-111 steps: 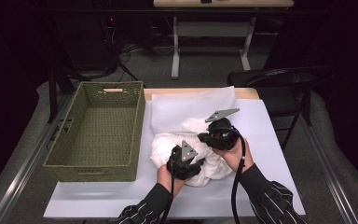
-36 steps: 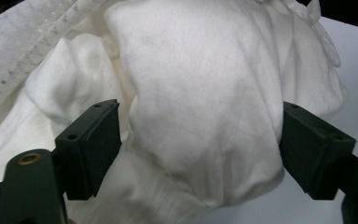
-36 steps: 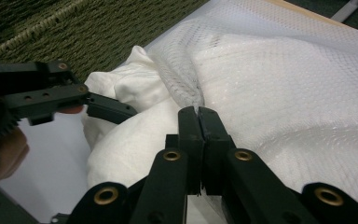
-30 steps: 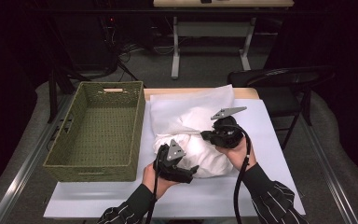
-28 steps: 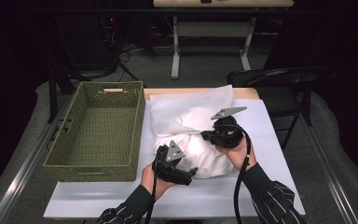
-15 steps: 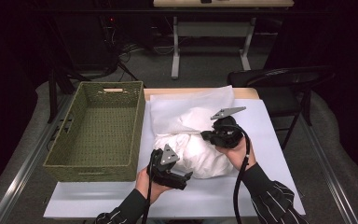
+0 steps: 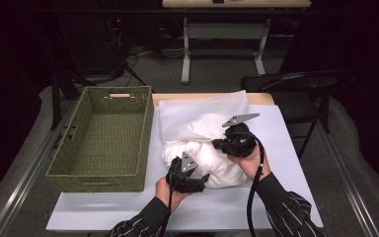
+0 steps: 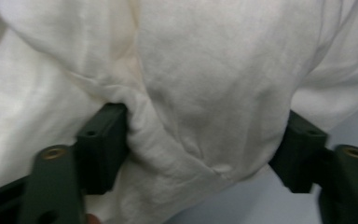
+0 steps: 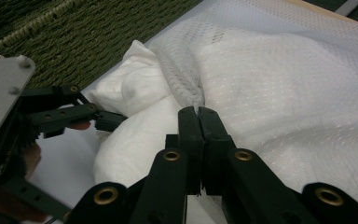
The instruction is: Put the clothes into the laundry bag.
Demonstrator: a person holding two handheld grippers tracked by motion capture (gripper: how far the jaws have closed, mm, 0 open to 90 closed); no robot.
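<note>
The right gripper (image 9: 199,114) has its jaws pressed together on the bunched edge of a white mesh bag (image 9: 279,84), pinching the gathered netting just at the jaw tips. In the high view this right gripper (image 7: 216,143) sits on the right side of the white bundle, held up by the person's right hand (image 7: 246,159), its grey three-cornered plate tilted above it and its cable trailing back past the striped sleeve (image 7: 288,212).

The left gripper (image 8: 200,154) has its jaws spread wide, one on each side of a fold of white cloth (image 8: 205,93) that bulges between them; the left jaw touches a crease, the right jaw sits beside the fabric's edge. Whether they press the cloth, I cannot tell. In the high view the left gripper (image 7: 197,178) is at the near-left corner of the bundle, carried by the left hand (image 7: 170,190).

The mesh bag (image 7: 202,111) lies on the table (image 7: 103,212), just right of a green woven basket (image 7: 98,143), with the white cloth (image 7: 212,160) heaped at the bag's near end. The basket's long side runs beside the bag's left edge. Beyond the table's far-right corner stands a dark chair (image 7: 301,84).
</note>
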